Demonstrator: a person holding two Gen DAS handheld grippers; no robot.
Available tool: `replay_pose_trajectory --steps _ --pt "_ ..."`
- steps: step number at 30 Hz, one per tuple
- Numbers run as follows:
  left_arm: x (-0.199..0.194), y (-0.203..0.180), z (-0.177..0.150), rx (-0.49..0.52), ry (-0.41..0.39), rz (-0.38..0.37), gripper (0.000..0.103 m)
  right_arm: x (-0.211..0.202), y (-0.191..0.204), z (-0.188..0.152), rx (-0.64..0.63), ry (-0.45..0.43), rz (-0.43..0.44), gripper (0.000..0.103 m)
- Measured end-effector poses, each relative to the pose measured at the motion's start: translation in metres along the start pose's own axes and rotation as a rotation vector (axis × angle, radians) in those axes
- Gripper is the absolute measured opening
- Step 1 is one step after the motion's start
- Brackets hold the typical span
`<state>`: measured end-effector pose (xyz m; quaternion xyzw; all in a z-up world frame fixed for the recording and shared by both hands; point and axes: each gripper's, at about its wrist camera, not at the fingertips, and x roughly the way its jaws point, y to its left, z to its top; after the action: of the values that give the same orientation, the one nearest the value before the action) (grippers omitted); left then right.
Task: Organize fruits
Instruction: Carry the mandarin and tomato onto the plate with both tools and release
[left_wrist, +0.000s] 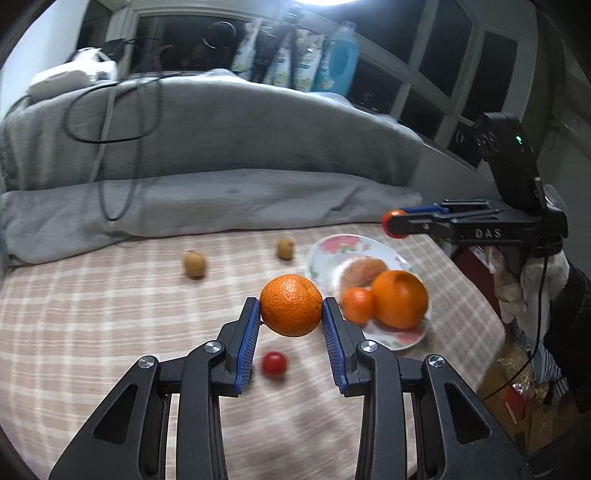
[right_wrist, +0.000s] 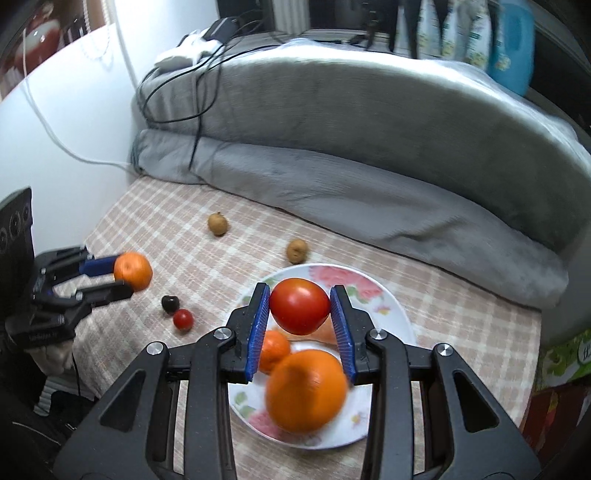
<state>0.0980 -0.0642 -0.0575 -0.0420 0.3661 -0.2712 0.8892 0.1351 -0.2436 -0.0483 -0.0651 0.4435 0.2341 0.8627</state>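
My left gripper (left_wrist: 291, 308) was clamped on a mandarin (left_wrist: 291, 305): both blue pads (left_wrist: 248, 343) pressed its sides, jaws only partly apart, fruit pinched near the tips. It hung in the air above the checked cloth (left_wrist: 92, 325), just left of the floral plate (left_wrist: 325, 254).

My right gripper (right_wrist: 300, 308) was clamped on a red tomato (right_wrist: 300, 305) the same way, pads (right_wrist: 258, 325) tight against both sides, jaws partly apart. The tomato was held over the plate (right_wrist: 388, 306), clear of its surface.

On the plate: 1 large orange (right_wrist: 306, 391), 1 small mandarin-type fruit (right_wrist: 274, 350) touching it, and a pale orange piece (left_wrist: 364, 269) behind them, mostly hidden; I could not tell what it was.

Loose on the cloth: 2 brown round fruits (right_wrist: 218, 224) (right_wrist: 296, 251), well apart from each other, the nearer one just beyond the plate rim. 1 small red cherry tomato (right_wrist: 183, 319) and 1 dark round fruit (right_wrist: 170, 304) lay side by side, touching or nearly so, left of the plate.

A grey folded blanket (right_wrist: 369, 147) ran along the far edge of the cloth. Background was blurred in both views.
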Motion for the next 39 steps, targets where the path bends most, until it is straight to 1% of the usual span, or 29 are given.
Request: replay_pose_trajectory --steps 7,19,24,39 --pt "0.017 -0.03 -0.003 0.047 0.038 -0.044 0.033 -0.006 -0.028 -0.016 0.065 -0.005 -0.009 0.035" --pt "0.044 -0.054 -0.003 0.076 0.082 -0.076 0.033 -0.001 -0.059 -0.043 0.149 0.014 -0.006 0.035" --pt "0.053 -0.061 -0.003 0.092 0.095 -0.073 0.033 0.005 -0.064 -0.049 0.164 0.025 0.007 0.035" --pt "0.08 -0.056 0.01 0.089 0.111 -0.039 0.033 0.02 -0.074 -0.056 0.201 0.049 0.04 0.035"
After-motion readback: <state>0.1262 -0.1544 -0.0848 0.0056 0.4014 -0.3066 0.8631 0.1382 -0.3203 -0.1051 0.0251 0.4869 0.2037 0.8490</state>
